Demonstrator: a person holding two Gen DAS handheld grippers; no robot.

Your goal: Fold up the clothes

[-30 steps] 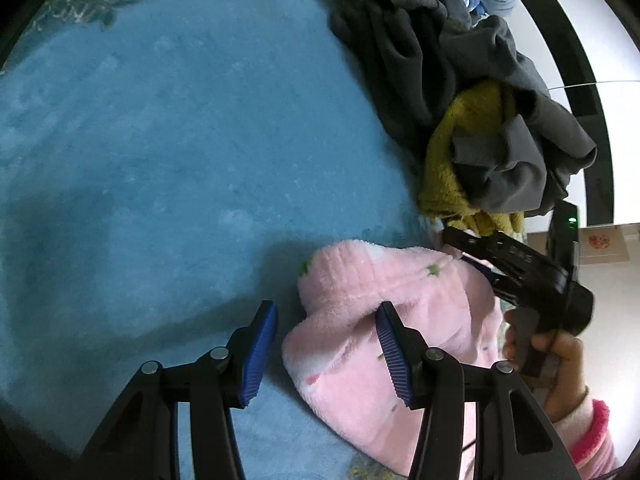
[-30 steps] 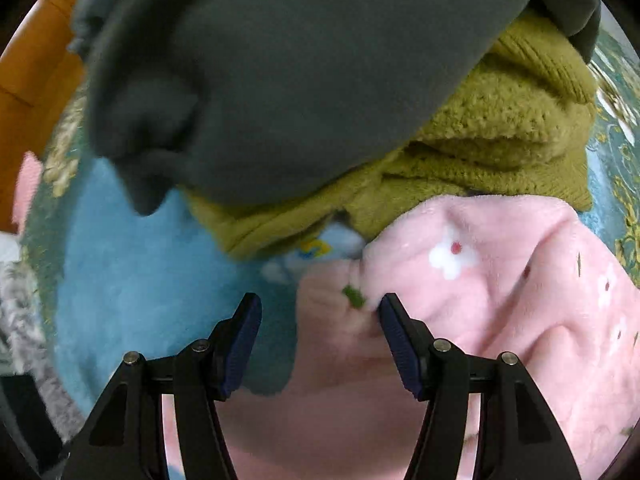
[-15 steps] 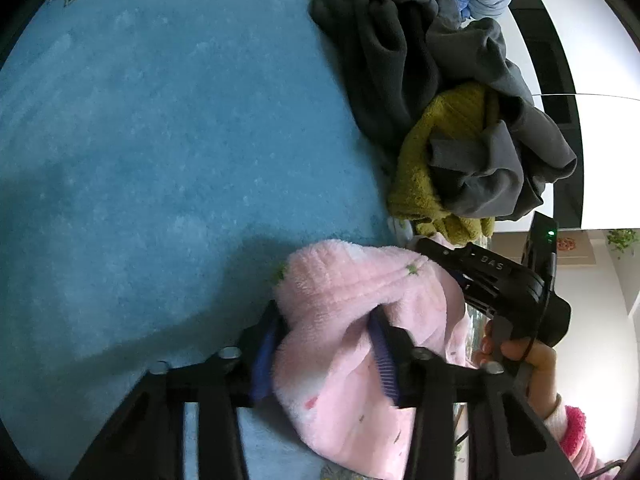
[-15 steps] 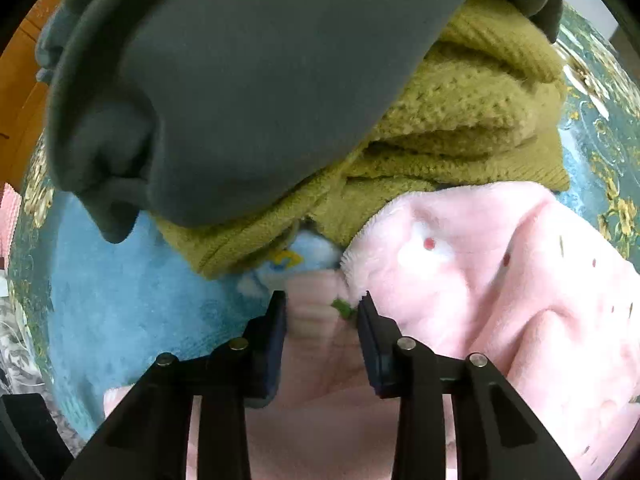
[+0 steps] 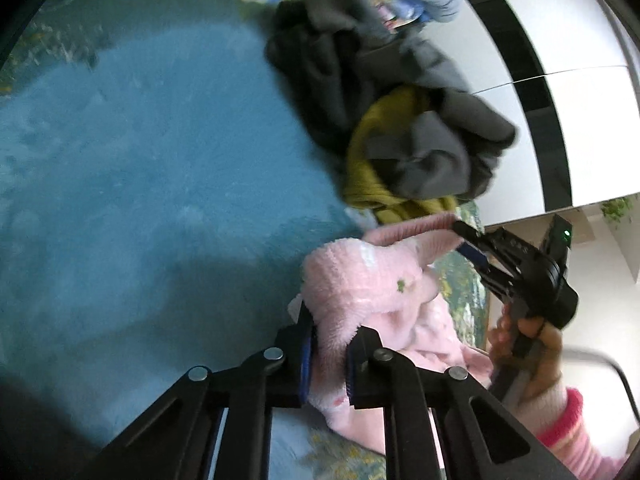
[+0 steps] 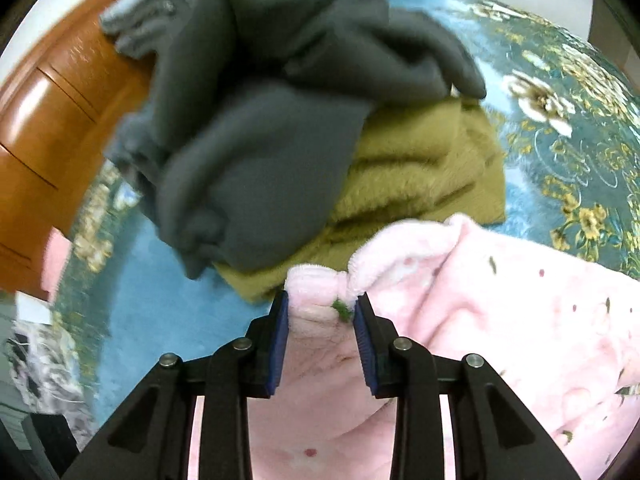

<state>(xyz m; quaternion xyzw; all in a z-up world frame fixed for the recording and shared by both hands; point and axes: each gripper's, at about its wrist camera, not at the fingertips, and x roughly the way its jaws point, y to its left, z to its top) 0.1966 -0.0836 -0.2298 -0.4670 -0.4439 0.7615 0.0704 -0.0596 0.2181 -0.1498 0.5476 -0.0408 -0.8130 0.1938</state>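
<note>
Two hand-held grippers are lifting a pink fleece garment (image 5: 360, 280) off a blue blanket (image 5: 160, 160), just beside the heap of unfolded clothes that serves as the scene's landmark. The left hand-held gripper (image 5: 328, 364), whose jaws have just been closing, is clamping a bunched fold of the pink fleece; the right hand-held gripper (image 6: 320, 336) is pinching the garment's ribbed edge on the side nearer the heap, its blue pads (image 6: 362, 332) pressing the cloth.

The risks lie close by. The pink hem is touching the olive knit (image 6: 420, 176) at the foot of the heap, beneath a grey sweatshirt (image 6: 260, 128), and may be dragging it along as it rises. Both grips are taking thick wads rather than a clean edge, so the plush cloth could be slipping free, or hanging twisted and spoiling the fold.
</note>
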